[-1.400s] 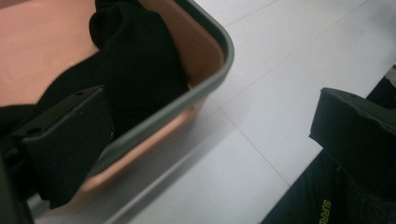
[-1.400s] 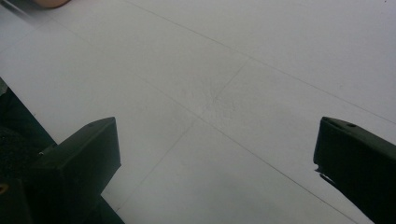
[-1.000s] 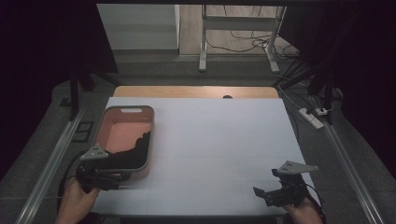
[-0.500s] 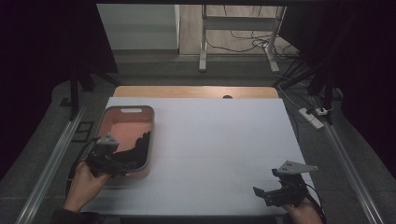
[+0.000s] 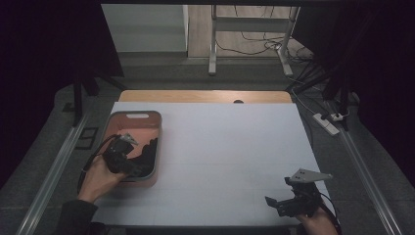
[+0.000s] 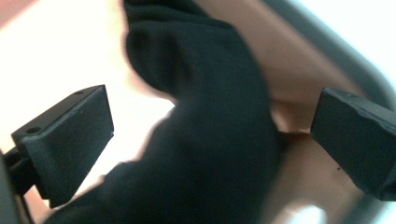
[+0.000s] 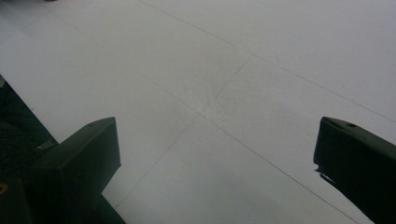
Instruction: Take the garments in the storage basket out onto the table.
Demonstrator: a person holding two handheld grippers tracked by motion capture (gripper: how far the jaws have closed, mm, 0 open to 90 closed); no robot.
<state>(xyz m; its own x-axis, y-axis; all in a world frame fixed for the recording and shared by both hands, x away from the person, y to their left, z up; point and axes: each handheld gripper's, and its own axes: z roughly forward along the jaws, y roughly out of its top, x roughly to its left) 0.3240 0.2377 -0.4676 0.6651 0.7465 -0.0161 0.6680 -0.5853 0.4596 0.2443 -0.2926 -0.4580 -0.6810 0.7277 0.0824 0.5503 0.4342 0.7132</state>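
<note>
Nearest the person, at the right front corner of the white table [image 5: 230, 147], the right gripper [image 5: 280, 204] is held low over the bare sheet; in the right gripper view its jaws are seen spread wide, with nothing but creased white paper between them. At the left front, the left gripper [image 5: 136, 169] is dipped into the pink tray [image 5: 134, 117], which is set near the table's left edge with its handle slot at the far end. A dark piece of cloth [image 6: 205, 140] is seen lying inside that tray, bunched along the right wall and the near end. In the left gripper view the jaws are shown parted, one on either side of the cloth [image 5: 147, 152], which rises between them; whether either jaw touches it cannot be told, and nothing is clamped. The rest of the tray's pink floor is left bare toward the far end. Beyond the white sheet a strip of wooden tabletop [image 5: 205, 96] is visible, and farther off a metal stand [image 5: 247, 36] and cables [image 5: 249, 39] are seen on the floor.
</note>
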